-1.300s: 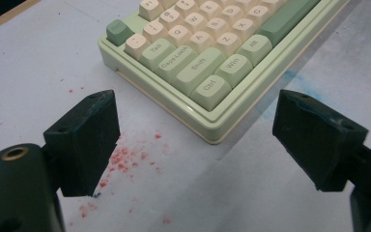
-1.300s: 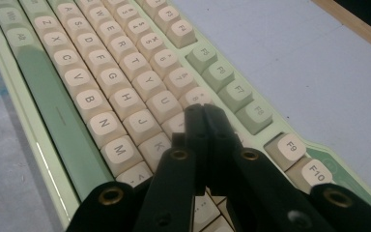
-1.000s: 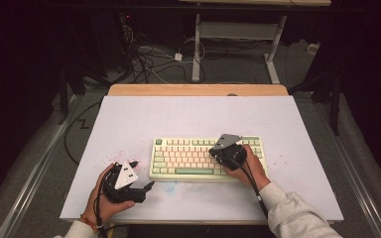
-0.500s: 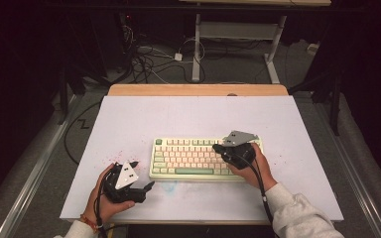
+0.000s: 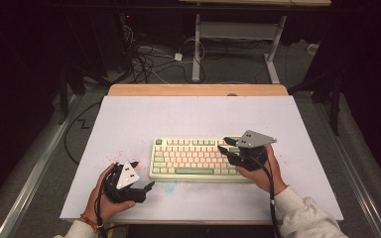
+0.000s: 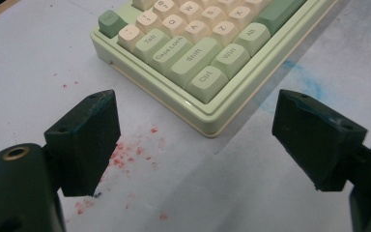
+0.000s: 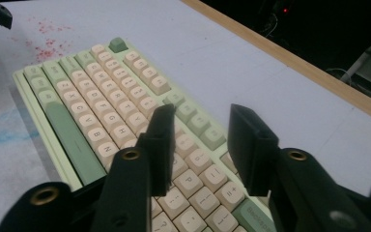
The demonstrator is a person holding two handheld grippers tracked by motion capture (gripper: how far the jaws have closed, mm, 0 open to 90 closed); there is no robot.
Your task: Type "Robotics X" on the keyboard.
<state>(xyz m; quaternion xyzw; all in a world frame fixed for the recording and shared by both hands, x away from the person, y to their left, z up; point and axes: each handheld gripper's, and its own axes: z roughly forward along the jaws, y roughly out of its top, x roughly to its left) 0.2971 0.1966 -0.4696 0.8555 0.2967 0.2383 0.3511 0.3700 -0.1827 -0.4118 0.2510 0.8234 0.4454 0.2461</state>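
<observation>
I hold the right gripper (image 5: 226, 145), jaws just parted and probably gripping nothing, over the right end of the keyboard (image 5: 191, 157), whose long axis runs left-right.

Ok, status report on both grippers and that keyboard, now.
Left gripper open, empty, off the keyboard's near-left corner. Right gripper just been opening, nothing between jaws, above right-hand keys. Nothing in the way.

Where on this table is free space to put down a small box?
The wide patch between the keyboard and the wooden edge is bare, as is the strip right of the right tool. It is crowded near the front, around the left tool and the hands.
</observation>
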